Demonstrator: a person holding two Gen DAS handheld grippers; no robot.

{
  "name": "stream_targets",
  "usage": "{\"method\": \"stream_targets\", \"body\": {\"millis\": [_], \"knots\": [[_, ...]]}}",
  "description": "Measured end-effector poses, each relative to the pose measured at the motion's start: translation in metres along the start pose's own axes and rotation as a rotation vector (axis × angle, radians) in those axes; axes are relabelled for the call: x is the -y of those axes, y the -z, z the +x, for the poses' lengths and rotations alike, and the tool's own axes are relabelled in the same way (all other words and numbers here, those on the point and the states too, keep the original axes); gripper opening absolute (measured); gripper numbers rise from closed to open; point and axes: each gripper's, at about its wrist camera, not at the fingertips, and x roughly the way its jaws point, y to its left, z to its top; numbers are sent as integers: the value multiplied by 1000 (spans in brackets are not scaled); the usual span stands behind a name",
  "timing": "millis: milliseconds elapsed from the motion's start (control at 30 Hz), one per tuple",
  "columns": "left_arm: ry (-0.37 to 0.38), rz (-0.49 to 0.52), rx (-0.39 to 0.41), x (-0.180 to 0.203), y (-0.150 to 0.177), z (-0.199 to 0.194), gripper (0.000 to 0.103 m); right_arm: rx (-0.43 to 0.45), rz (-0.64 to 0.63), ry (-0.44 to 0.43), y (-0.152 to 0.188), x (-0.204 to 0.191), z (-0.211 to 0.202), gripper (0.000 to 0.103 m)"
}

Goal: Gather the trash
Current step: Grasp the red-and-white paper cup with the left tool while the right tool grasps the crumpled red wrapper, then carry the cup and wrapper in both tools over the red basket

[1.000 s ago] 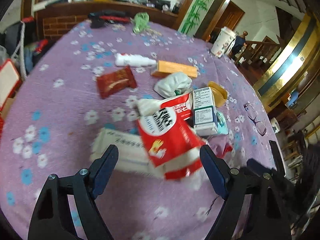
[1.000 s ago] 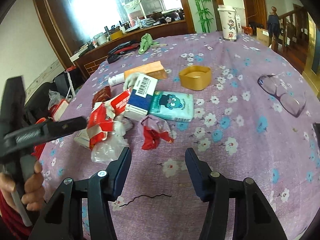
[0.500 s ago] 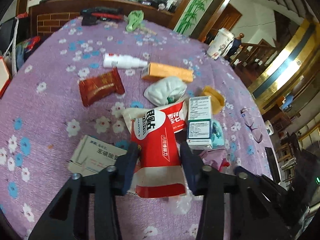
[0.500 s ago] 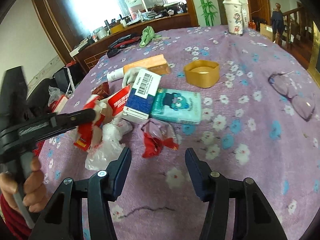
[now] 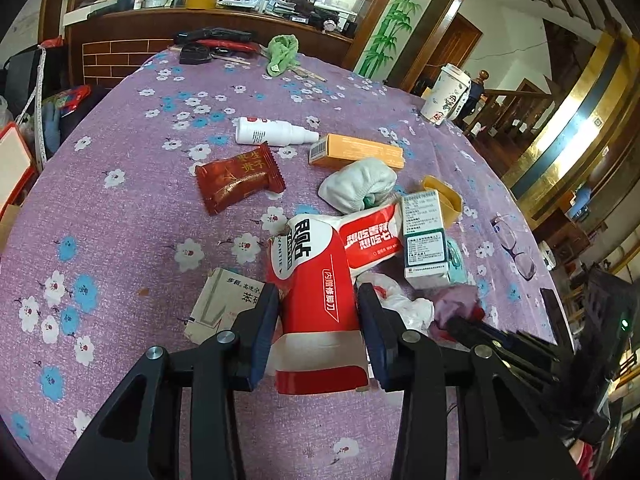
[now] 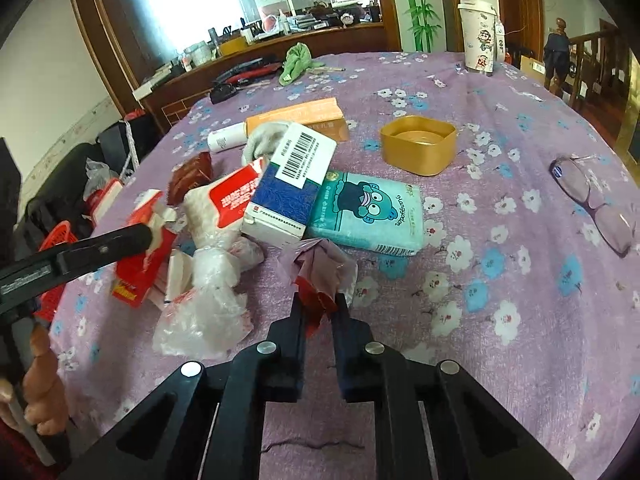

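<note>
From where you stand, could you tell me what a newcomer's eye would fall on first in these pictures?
Probably the heap of packets and boxes in the middle of the purple flowered tablecloth. The left gripper is clamped on a red and white packet at the heap's near edge, and the right gripper has just closed on a crumpled red wrapper in front of a teal tissue pack. Glasses lie apart at the right.

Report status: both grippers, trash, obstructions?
Left gripper clamped on red-and-white wrapper. Right gripper just closed on crumpled maroon wrapper. Clear plastic film lies loose beside.
</note>
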Motion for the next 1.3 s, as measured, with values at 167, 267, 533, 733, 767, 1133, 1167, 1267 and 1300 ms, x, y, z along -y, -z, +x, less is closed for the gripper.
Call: {"method": "stream_targets", "body": {"millis": [167, 267, 533, 733, 767, 1133, 1167, 1267, 1300], "knots": [[-26, 39, 36, 7, 5, -8, 36, 53, -13, -15, 3, -4, -25, 11], [-38, 58, 69, 9, 8, -19, 36, 79, -19, -31, 2, -8, -38, 11], [-62, 70, 148, 4, 18, -60, 36, 91, -78, -88, -1, -38, -51, 11], [-107, 46, 204, -21, 24, -95, 36, 57, -144, -149, -5, -77, -45, 11], [-115, 36, 215, -26, 25, -101, 36, 44, -156, -167, -8, -87, -42, 11], [-271, -124, 333, -138, 35, -179, 36, -37, -329, -297, -28, -207, -20, 11], [-287, -141, 340, -149, 37, -184, 36, -46, -339, -311, -29, -217, -17, 11], [-327, -194, 356, -183, 44, -198, 37, -79, -379, -349, -32, -255, -5, 11], [-338, -207, 360, -193, 46, -201, 37, -88, -399, -358, -33, -270, 0, 11]]}}
